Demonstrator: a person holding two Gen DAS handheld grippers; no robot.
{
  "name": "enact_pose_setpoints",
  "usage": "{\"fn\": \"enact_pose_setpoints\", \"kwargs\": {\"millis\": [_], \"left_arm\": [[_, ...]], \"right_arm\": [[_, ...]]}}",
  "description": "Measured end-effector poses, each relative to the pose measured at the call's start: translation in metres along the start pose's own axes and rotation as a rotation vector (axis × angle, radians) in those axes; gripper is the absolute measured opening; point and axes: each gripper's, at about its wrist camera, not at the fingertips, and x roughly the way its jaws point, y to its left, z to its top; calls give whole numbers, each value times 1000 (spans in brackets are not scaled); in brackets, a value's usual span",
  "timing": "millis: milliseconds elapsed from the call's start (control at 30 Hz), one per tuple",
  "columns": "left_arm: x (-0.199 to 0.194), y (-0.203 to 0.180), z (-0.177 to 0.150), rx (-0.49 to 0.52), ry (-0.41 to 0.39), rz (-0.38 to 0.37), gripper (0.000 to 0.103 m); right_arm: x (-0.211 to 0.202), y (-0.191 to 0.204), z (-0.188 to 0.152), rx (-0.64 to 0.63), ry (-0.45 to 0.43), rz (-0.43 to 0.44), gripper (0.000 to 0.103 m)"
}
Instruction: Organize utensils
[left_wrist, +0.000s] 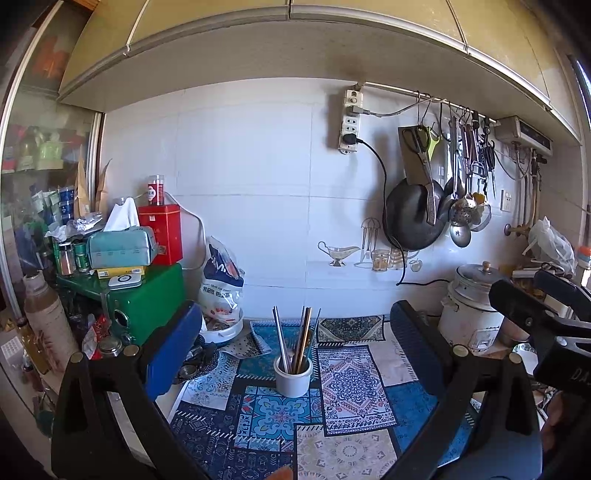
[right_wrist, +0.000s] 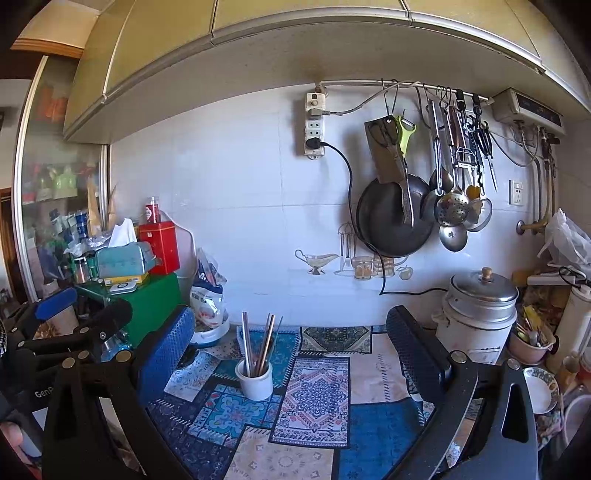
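Standing upright near the middle of the patterned mat (left_wrist: 343, 391), toward its back edge, a small white cup (left_wrist: 293, 378) holds a bundle of chopsticks (left_wrist: 295, 339) — silver and copper-coloured ones, leaning a little against the rim. Both grippers hang above the counter with nothing between their fingers. The left gripper (left_wrist: 295, 354) has its two blue-padded fingers (left_wrist: 173, 347) spread wide, and from its camera the cup sits right in the gap, well apart from either pad. The right gripper (right_wrist: 290, 354) is spread just as wide; from its camera the cup (right_wrist: 255, 380) lies left of centre, nearer the left pad but not touching it.

Each gripper shows in the other's view: the right one (left_wrist: 546, 317) at the right edge of the left camera's frame, the left one (right_wrist: 74, 321) at the left edge of the right camera's.

At the counter's back right stands a white cooker (left_wrist: 472, 306) with a metal lid. At the left edge sit a green box (left_wrist: 147, 299), a tissue box (left_wrist: 122, 247) and a red tin (left_wrist: 160, 232) stacked over it, with a white bag (left_wrist: 221, 288) beside them. On the tiled wall a rail carries a dark wok (right_wrist: 395, 221), a cleaver (right_wrist: 388, 151), ladles and a slotted spoon (right_wrist: 452, 210). At the far right edge a pink bowl (right_wrist: 532, 343) holds more utensils — too small to tell apart.
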Motion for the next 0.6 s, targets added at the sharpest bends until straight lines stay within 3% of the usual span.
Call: {"fn": "enact_pose_setpoints", "kwargs": {"millis": [600], "left_arm": [[3, 1, 0, -7, 4, 3, 102]], "right_arm": [[3, -2, 1, 5, 1, 7, 103]]}}
